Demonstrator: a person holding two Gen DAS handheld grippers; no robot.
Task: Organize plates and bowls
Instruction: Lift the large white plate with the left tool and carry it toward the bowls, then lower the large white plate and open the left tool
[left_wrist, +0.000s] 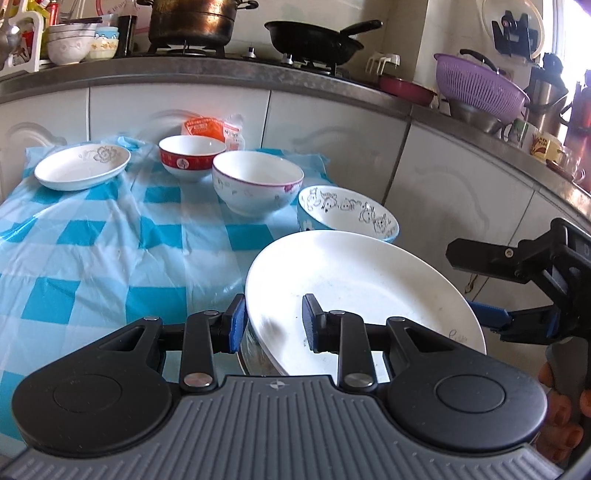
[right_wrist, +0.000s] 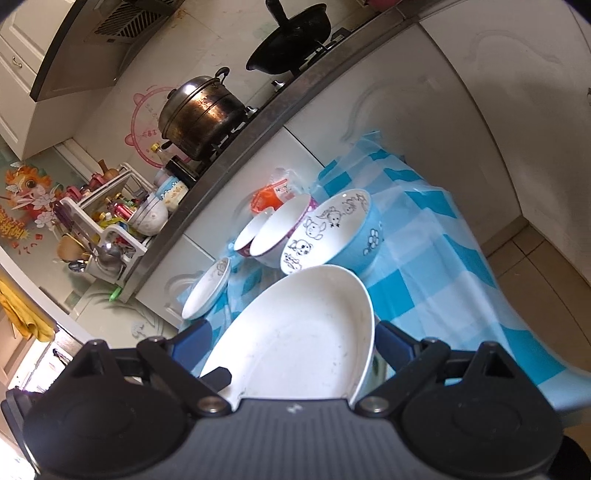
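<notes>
A large white plate (left_wrist: 362, 280) lies tilted at the near right of the checked table. My left gripper (left_wrist: 273, 325) straddles its near-left rim, one blue pad outside and one inside, with a gap between them. My right gripper (left_wrist: 480, 291) is open wide at the plate's right rim; in the right wrist view its fingers (right_wrist: 192, 338) spread on both sides of the plate (right_wrist: 295, 339). Behind stand a blue cartoon bowl (left_wrist: 347, 214), a white bowl with a purple rim (left_wrist: 256, 181), a red bowl (left_wrist: 192, 155) and a small flowered plate (left_wrist: 83, 166).
The table has a blue and white checked cloth (left_wrist: 92, 251) and stands against white cabinets (left_wrist: 332, 122). An orange packet (left_wrist: 203, 127) lies at the back. The counter above holds a pot (left_wrist: 192, 18), a black pan (left_wrist: 314, 40) and a purple colander (left_wrist: 480, 85).
</notes>
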